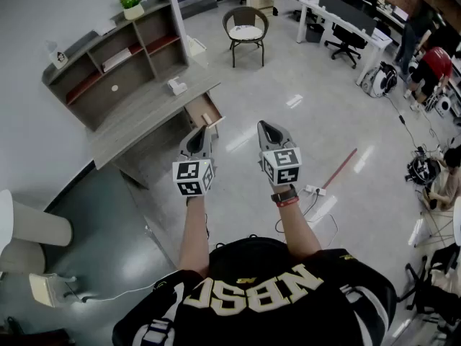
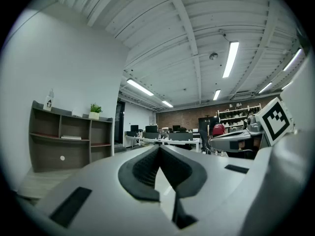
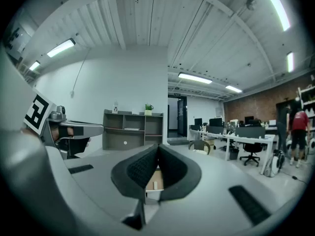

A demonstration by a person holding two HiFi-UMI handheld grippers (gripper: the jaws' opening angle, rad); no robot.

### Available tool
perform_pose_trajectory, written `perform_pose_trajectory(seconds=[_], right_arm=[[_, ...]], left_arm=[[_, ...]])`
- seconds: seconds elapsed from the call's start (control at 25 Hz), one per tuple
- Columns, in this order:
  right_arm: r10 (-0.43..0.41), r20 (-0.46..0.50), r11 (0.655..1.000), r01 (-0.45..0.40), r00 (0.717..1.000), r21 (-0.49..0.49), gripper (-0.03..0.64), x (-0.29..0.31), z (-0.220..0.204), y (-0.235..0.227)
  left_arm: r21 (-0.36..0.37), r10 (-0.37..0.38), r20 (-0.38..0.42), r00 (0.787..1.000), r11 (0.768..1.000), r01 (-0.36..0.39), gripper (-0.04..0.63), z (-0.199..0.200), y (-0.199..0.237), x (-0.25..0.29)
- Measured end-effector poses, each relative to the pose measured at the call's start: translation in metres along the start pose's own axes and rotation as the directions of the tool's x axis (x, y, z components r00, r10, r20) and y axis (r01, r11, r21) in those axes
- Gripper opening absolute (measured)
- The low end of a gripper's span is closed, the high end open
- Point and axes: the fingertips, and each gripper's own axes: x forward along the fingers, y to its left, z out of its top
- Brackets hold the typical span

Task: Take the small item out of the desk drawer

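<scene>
The small item cannot be made out; presumably it lies in the open drawer [image 1: 204,111] under the counter's [image 1: 144,107] near corner. Left tongs [image 1: 202,131] and right tongs [image 1: 264,127] are pressed together, empty, well short of it, likely staged for approach. Only the head view shows the drawer's interior; the right gripper view frames the drawer beneath its pads.

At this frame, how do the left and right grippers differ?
The left gripper hangs closer to the desk, its tip just short of the open drawer in the head view; the right gripper is farther out over the floor. The arm behind the right gripper wears a watch; the arm behind the left gripper is bare. Shared: both are shut with nothing between the jaws, held side by side in the air.
</scene>
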Motion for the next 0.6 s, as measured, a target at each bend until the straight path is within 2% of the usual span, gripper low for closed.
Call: perform_pose_trajectory(seconds=[0.44,0.6], right_arm=[[0.015,0.007,1.0,-0.015,1.0,0.018,0.009,0.001,-0.008,-0.027],[0.028,0.003,0.997,-0.028,1.0,0.072,0.009,0.002,-0.021,-0.034]], left_arm=[[0.007,0.025,0.011,1.0,1.0,-0.025,0.006,-0.007,-0.025,0.022],[0.018,0.038,-0.023,0.999,0.999,-0.037,0.006,-0.022,-0.038,0.018]])
